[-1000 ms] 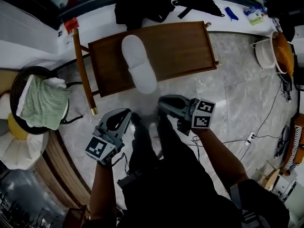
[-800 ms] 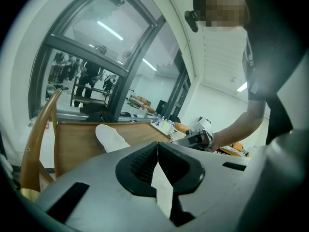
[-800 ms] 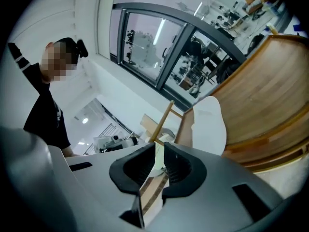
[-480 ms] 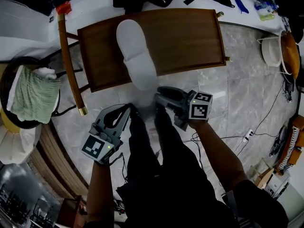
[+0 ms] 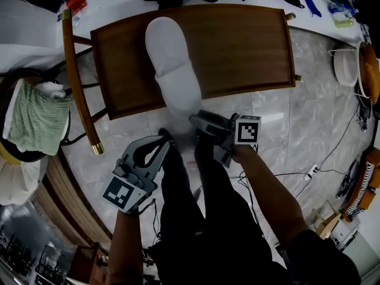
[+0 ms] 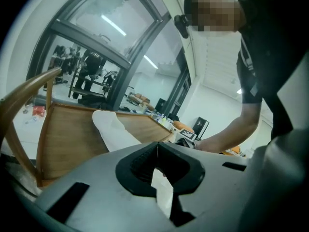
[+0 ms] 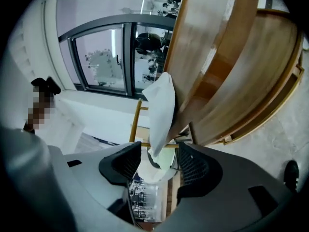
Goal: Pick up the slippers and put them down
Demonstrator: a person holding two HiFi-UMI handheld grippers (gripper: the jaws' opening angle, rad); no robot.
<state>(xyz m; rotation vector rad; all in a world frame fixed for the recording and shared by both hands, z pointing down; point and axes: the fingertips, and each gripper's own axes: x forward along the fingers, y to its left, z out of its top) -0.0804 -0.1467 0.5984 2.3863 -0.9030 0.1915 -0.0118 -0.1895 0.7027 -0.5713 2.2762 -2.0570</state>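
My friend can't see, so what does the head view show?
A white slipper lies on a wooden chair, its end past the seat's edge. The right gripper has just been opening, with that end between its jaws.

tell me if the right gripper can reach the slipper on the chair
Likely yes: the right gripper has just been opening, and the slipper end overhanging the chair already lies between its open jaws.

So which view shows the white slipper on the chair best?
The head view: nearly the whole white slipper lies on the wooden chair seat. The left gripper view shows only part of it, the right gripper view only its overhanging end.
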